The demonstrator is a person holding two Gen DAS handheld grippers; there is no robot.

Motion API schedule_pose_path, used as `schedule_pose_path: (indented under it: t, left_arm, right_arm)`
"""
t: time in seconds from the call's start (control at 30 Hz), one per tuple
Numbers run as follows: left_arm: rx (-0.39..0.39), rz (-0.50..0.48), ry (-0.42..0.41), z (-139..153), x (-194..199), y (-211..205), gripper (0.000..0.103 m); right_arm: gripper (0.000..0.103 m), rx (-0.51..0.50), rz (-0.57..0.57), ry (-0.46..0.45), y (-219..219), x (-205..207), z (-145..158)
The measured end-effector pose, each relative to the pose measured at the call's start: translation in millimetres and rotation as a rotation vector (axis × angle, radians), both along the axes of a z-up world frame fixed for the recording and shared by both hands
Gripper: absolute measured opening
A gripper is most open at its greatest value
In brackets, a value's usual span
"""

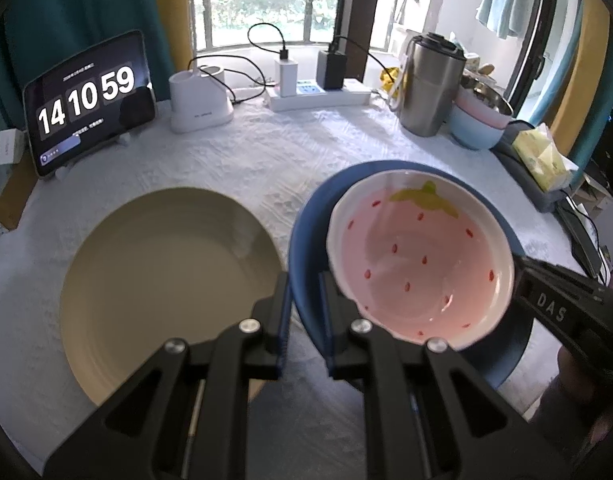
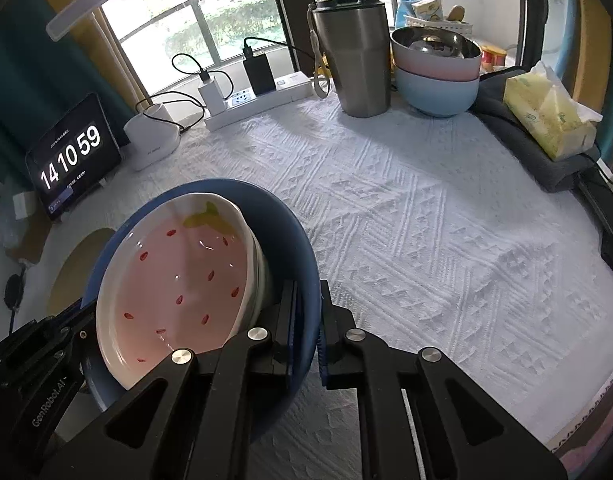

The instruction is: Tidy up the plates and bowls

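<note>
- Nearest, the left gripper (image 1: 304,304) has its black fingers (image 1: 280,312) pinched narrow on the left rim of a blue bowl (image 1: 306,216).
- The right gripper (image 2: 306,320) likewise clamps its fingers (image 2: 288,320) narrow on the right rim of the same blue bowl (image 2: 302,240); so both grippers hold it from opposite sides.
- Inside the blue bowl lies a smaller strawberry bowl (image 1: 418,256), pink inside with red seed marks, a green leaf patch and a white rim; it sits tilted against the blue bowl's wall.
- Whether the blue bowl rests on the counter (image 2: 426,220) or is raised just above it cannot be told.
- Just to the left of the blue bowl, a wide beige plate (image 1: 166,280) lies flat on the white textured cloth that covers the counter.
- Farther back on the left, a tablet (image 1: 90,100) stands propped up, showing a clock in big white digits.
- Beside it to the right sits a white holder (image 1: 200,100), then a white power strip (image 1: 318,94) with chargers and black cables plugged in.
- At the far right stands a steel tumbler (image 2: 352,56) with a dark lid, and just right of it a stack of bowls (image 2: 436,80): blue at the bottom, pink above, a metal one on top.
- Far right of those, a yellow tissue pack (image 2: 546,116) lies on a dark folded cloth.
- Behind the counter is a window with a railing.
</note>
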State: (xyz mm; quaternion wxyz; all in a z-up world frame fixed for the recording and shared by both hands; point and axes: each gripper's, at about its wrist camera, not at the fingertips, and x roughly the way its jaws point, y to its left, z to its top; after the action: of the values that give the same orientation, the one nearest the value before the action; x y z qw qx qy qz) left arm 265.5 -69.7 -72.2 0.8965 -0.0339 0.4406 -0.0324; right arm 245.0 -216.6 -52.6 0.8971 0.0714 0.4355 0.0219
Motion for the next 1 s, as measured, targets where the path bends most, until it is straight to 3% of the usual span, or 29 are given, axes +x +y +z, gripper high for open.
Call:
schedule_pose_path:
  t: [0.4, 1.0]
  left_arm:
    - [0.0, -0.04, -0.023, -1, -5, -12, 0.012]
    - [-0.012, -0.053, -0.052, -5, -2, -11, 0.011]
  right_arm:
    - [0.01, 0.026, -0.027, 0.025, -17, -12, -2]
    - [0.01, 0.007, -0.037, -0.012, -15, -18, -1]
